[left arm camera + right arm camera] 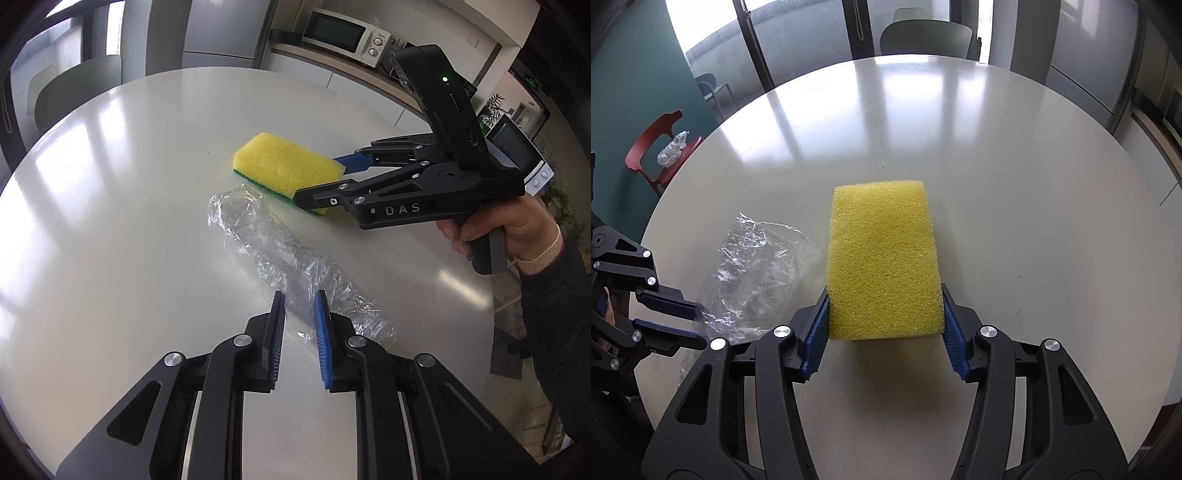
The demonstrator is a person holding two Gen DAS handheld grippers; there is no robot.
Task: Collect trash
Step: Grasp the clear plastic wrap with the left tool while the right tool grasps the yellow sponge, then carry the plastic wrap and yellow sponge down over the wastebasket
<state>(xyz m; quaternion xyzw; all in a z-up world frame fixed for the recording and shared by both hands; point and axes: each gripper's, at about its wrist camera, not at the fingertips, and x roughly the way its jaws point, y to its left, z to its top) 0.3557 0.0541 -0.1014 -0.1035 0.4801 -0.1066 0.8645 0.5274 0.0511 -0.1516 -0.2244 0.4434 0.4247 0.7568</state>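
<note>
Gripping sponge [882, 258], right tool [884, 314]; wrap [291, 258] between left tool [299, 306] fingers.

I see my right gripper [884, 314] clamped on the near end of the yellow sponge [882, 258], a blue pad pressed to each side, the sponge lying flat on the round white table [1015, 184]. Just left of the sponge lies crumpled clear plastic wrap [753, 273]. My left gripper [698, 321] comes in from the left edge, its fingers nearly together with the wrap's near corner between them.
</note>
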